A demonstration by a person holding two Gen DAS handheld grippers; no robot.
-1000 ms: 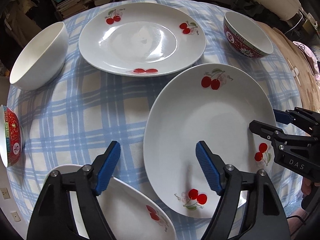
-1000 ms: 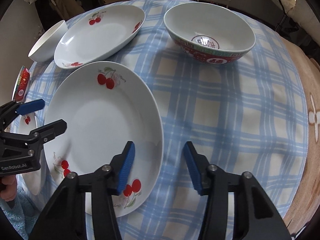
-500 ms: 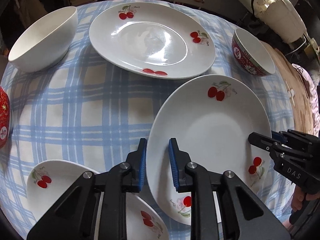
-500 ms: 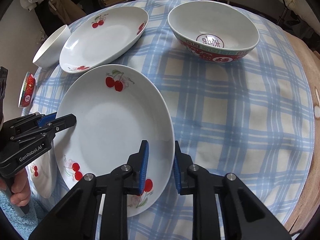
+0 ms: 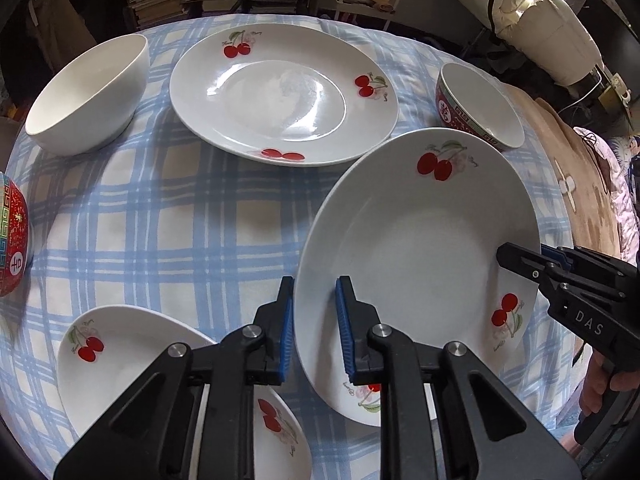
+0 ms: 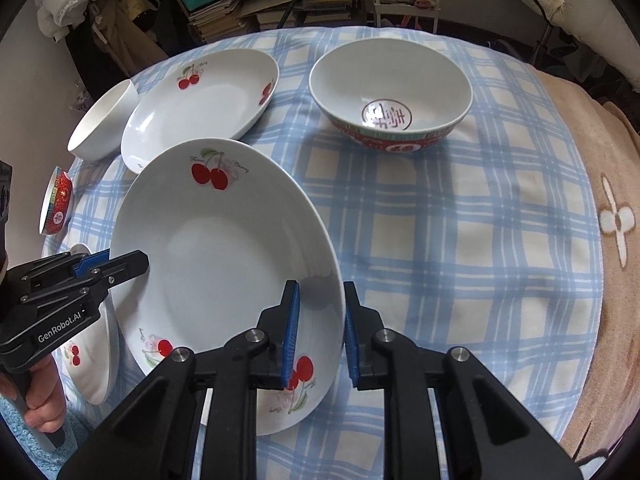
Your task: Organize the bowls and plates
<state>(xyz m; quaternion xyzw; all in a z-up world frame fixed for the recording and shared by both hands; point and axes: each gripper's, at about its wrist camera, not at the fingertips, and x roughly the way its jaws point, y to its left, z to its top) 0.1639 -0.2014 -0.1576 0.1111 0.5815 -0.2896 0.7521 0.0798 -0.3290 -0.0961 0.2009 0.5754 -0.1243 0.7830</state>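
Gripping the cherry plate (image 5: 420, 248) from both sides, I have its left rim between the blue pads of the left tongs (image 5: 316, 328) and its right rim between those of the right tongs (image 6: 318, 332), each pair closed on the edge. It sits tilted over the checked worktop (image 6: 460, 240). Beyond it lies a second cherry plate (image 5: 280, 96), with a white bowl (image 5: 88, 96) to its left and a red-patterned bowl (image 6: 390, 96) to its right. Another cherry plate (image 5: 132, 352) lies just beside my left tongs.
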